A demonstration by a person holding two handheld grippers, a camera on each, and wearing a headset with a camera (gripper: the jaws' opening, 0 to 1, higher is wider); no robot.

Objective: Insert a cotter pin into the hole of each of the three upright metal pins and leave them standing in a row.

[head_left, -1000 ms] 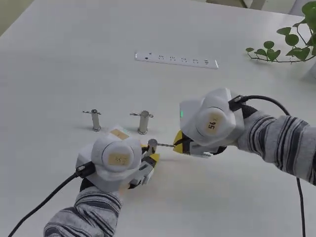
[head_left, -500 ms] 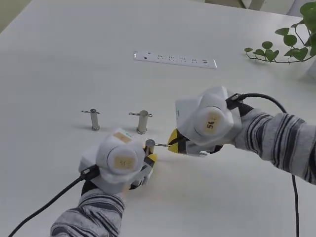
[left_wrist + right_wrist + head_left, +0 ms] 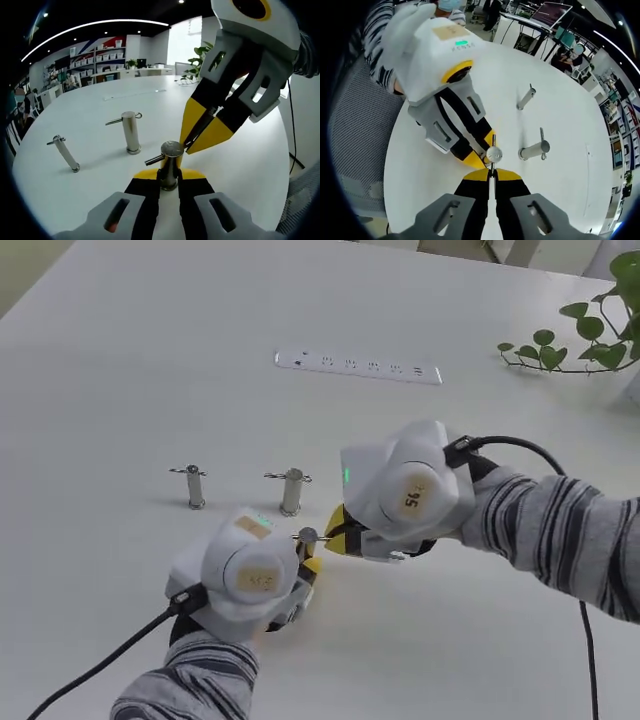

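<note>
L: left tool [image 3: 169, 176] clamps third pin [image 3: 170, 165], so I keep it upright, hole facing right | R: right tool [image 3: 492, 174] pinches cotter [image 3: 154, 160], tip through hole | other two pins [image 3: 291, 491] stand cottered behind on counter [image 3: 120, 390]

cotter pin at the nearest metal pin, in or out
In: the cotter pin pokes out the metal pin's far side; the right hand-held gripper holds its other end.

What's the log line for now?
left tool: shut on third pin | right tool: shut on inserted cotter pin | other pins: pinned, upright
</note>
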